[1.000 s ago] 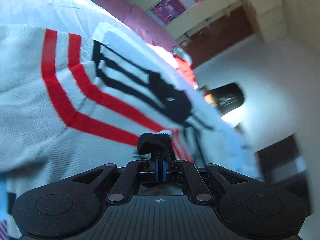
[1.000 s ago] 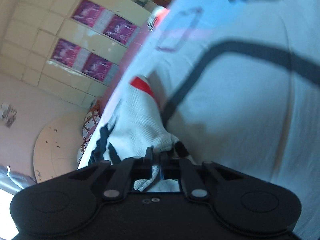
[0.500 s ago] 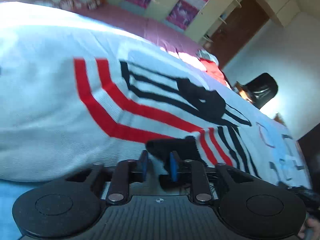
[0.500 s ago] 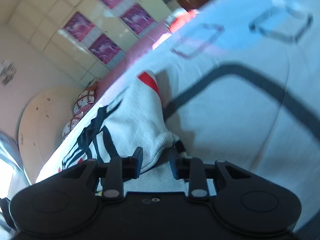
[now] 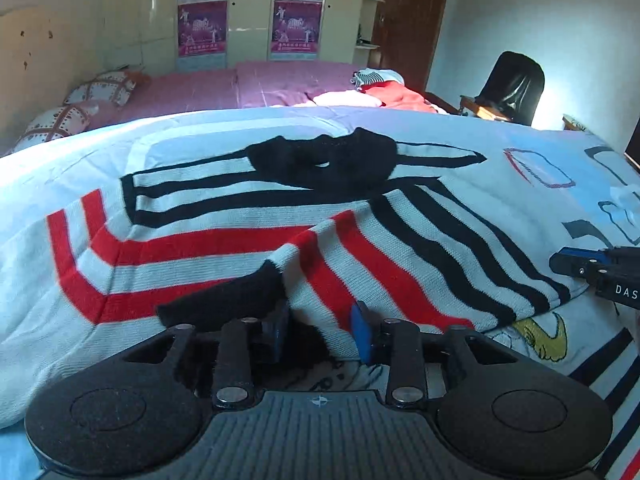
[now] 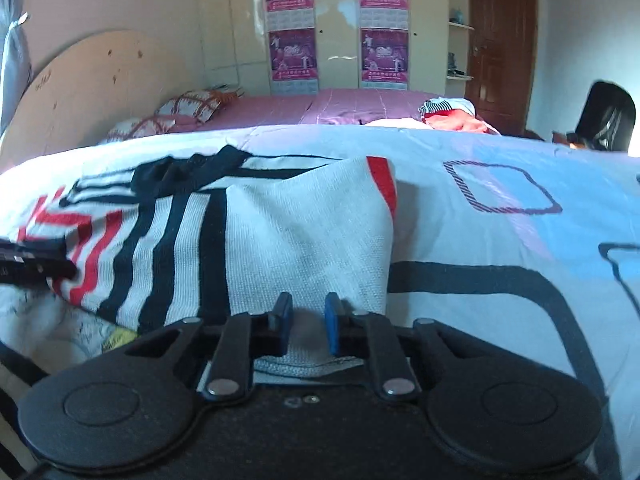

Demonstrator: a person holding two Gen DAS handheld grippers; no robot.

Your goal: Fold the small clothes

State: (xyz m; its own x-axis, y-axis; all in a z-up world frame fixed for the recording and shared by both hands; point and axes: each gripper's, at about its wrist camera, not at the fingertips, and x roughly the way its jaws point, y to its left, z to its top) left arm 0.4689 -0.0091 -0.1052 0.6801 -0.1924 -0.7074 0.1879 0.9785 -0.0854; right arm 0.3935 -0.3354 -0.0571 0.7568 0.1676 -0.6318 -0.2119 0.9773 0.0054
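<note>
Both grippers over striped sweater (image 5: 248,240) on bed: left fingers (image 5: 362,332) opening, right fingers (image 6: 332,320) closing, neither gripping.

You see a white knit sweater (image 5: 224,236) with red and black stripes, lying on a pale blue bedspread (image 6: 500,240) with dark outlined shapes.

sweater (image 5: 248,240) released, both tools levelled

We see a bed (image 5: 520,144) under a pale blue printed cover (image 6: 500,240), with 1 white knitted sweater (image 5: 224,240) in red and black stripes lying flat on it, partly folded.
</note>
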